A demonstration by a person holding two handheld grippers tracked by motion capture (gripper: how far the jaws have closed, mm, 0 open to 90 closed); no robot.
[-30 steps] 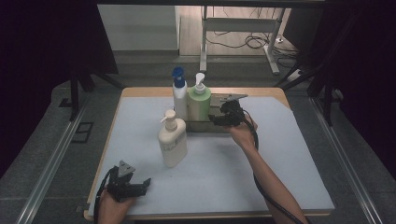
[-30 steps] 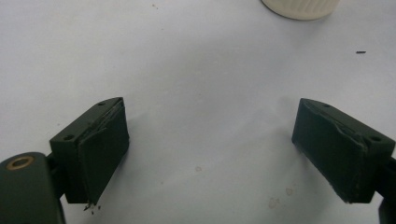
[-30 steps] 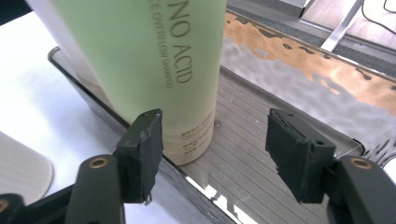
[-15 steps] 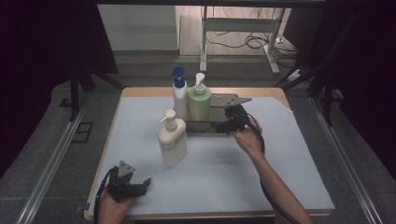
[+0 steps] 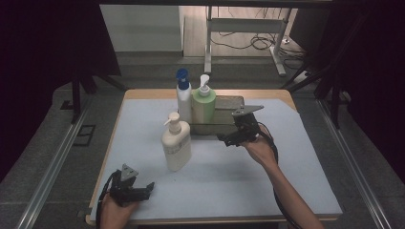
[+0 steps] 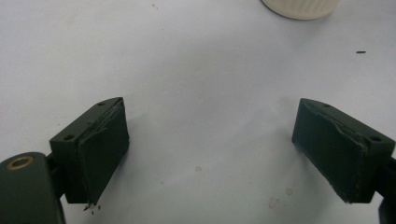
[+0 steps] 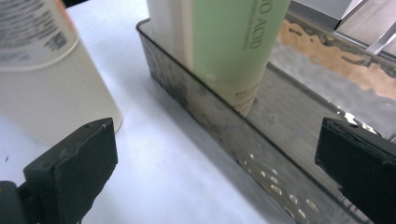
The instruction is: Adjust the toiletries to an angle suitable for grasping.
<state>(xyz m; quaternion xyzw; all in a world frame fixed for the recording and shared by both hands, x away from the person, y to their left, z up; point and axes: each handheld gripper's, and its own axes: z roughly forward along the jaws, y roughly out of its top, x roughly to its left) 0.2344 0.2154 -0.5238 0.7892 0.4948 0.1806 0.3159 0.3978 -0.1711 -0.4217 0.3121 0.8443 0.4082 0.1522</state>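
**Green bottle sits in the tray, both grippers empty**

So here's the layout. The metal tray (image 5: 224,128) sits toward the far side of the pale blue table (image 5: 296,181), and the green pump bottle (image 5: 204,106) stands upright at its left end, with the white bottle with the blue cap (image 5: 183,98) right next to it on the left. In the right gripper view you can see the green bottle's base (image 7: 233,56) planted inside the tray, just behind the near wall (image 7: 205,116).

The right gripper (image 5: 228,140) hangs just in front of the tray's near wall, a bit right of the green bottle and not touching it. Its jaws have just been opening and now stand spread wide, with nothing between them except table and the tray's wall farther off. So, released, not gripping anything.

The cream pump bottle (image 5: 175,143) stands upright on the table, outside the tray, just in front of its left end. It shows at the left in the right gripper view (image 7: 51,70).

The left gripper (image 5: 143,190) is down at the near left corner of the table, well apart from the bottles. Its jaws are also wide apart over bare table in the left gripper view, holding nothing, with the cream bottle's base (image 6: 299,7) at the top edge.
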